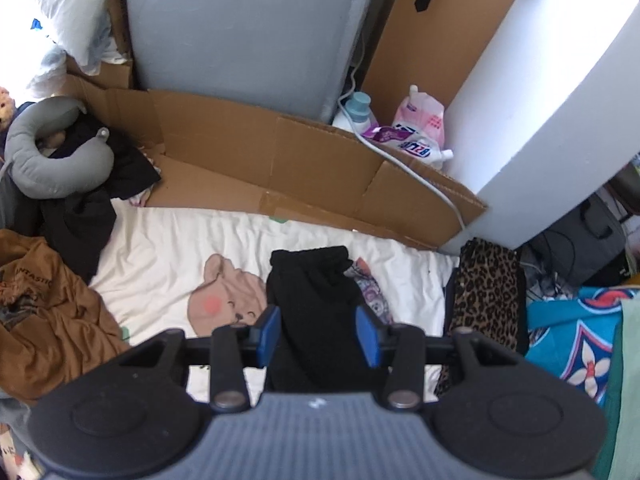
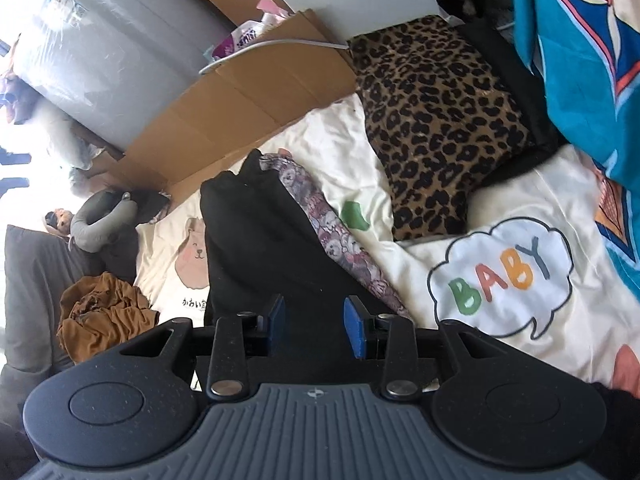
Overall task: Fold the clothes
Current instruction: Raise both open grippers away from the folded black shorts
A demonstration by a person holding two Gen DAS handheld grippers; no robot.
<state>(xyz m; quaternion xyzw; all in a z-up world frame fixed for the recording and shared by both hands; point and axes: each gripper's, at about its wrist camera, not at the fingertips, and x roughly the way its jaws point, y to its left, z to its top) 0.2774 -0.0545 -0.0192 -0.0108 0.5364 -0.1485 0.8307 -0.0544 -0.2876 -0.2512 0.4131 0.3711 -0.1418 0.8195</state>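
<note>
Right now I have both grippers over the bed, each pointed at the black garment (image 1: pixel 316 312) lying on the cream printed sheet (image 1: pixel 168 248). Through the left wrist camera, the left gripper (image 1: pixel 319 334) sits low in the frame with its blue fingers (image 1: pixel 269 330) spread wide; the dark cloth runs up between them from the bottom centre toward the middle of the frame, but I cannot tell whether either pad touches it. A patterned purple garment (image 1: pixel 374 296) peeks out just right of the black one.

Through the right wrist camera, the right gripper (image 2: pixel 315 330) also has its fingers parted, and the black garment fills the gap between them, stretching toward the upper left. The purple patterned piece lies along its right edge.

A folded leopard-print garment (image 2: pixel 436 120) rests on the sheet in the upper right of that view, beside a bright teal patterned fabric (image 2: pixel 580 40). A crumpled brown shirt (image 1: pixel 48 312) is heaped at the left edge of the left view, with a grey neck pillow (image 1: pixel 52 148) above it. Flattened cardboard (image 1: pixel 280 160) lines the far side of the bed, and detergent pouches (image 1: pixel 420 128) stand behind it.
</note>
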